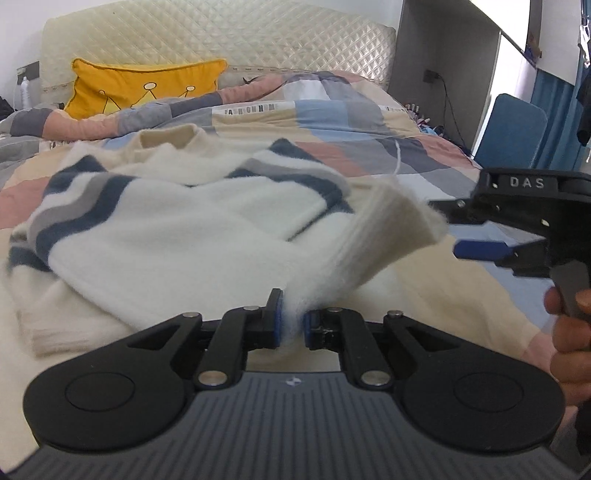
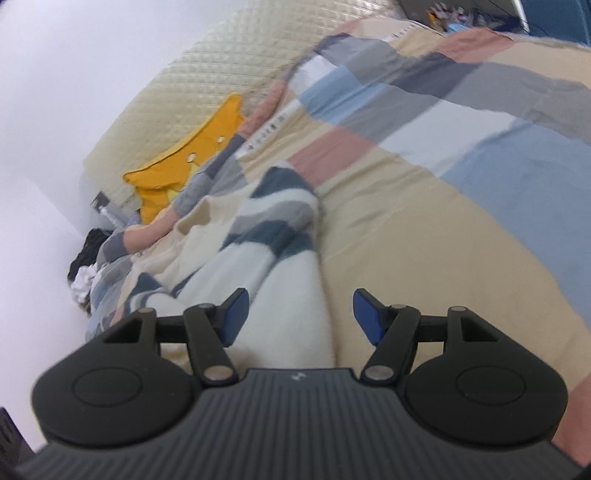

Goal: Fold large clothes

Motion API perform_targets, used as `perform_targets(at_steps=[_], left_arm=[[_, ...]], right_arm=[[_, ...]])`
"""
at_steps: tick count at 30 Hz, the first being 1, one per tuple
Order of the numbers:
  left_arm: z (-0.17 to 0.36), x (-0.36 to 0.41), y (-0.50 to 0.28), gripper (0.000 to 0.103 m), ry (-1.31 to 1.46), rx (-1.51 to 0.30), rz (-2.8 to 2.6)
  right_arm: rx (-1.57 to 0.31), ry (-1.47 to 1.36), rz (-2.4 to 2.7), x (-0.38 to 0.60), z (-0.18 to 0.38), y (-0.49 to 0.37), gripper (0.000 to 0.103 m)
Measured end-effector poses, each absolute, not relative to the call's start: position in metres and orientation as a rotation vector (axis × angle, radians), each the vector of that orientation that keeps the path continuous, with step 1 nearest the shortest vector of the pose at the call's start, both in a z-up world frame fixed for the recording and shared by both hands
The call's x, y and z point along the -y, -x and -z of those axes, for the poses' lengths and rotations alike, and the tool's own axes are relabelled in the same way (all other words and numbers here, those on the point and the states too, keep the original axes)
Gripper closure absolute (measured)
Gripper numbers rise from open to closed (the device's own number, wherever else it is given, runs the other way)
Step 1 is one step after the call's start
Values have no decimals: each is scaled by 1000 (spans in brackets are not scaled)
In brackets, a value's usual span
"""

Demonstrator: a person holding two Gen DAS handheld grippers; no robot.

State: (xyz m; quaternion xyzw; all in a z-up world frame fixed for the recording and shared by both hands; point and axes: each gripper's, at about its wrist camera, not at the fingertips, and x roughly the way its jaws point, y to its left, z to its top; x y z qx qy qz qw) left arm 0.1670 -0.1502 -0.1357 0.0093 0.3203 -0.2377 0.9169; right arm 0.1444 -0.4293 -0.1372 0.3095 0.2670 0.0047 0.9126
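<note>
Two claws work over a bed (image 1: 369, 122) covered by a patchwork duvet (image 2: 424, 155). On it, toward the headboard (image 1: 221, 33) side, lies a cream sweater (image 1: 177, 236) with navy and grey stripes, partly folded. The left claw (image 1: 292, 325) pinches a fluffy white sleeve end (image 1: 388, 225) between its blue pads, the cuff sticking up to the right. The right claw (image 2: 299, 317) stands spread, nothing between its pads, above the sweater's edge; a hand (image 1: 570, 332) grips its handle. A yellow cushion (image 1: 144, 88) leans at the headboard.
</note>
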Motion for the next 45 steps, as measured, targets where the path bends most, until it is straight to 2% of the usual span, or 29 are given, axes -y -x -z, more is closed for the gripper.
perform_targets(at_steps=[2,3,8,14,19,32,38,45], left_arm=[[128,137,-161,68,25,-666,510],[122,131,-153,64,48,-666,517],[106,90,-131,55,124,-578,473],[107,44,-139,54,242,-554,372],[107,35,-180,54,301,-574,350],[130,33,-259,54,79,-650,296],[155,14,-284,54,188,-742,268],[165,20,-294,54,163,-783,253]], right_arm=[[-549,-614,-34,423,135,-146,37],[-548,-605,-47,420,134,-146,37],[-540,-560,-98,403,127,-143,37],[-493,-468,-152,378,114,-140,37],[-548,-393,-193,353,122,-150,38],[-615,-278,-270,287,144,-177,42],[-658,-233,-264,276,164,-198,42],[-718,-213,-266,273,179,-211,43]])
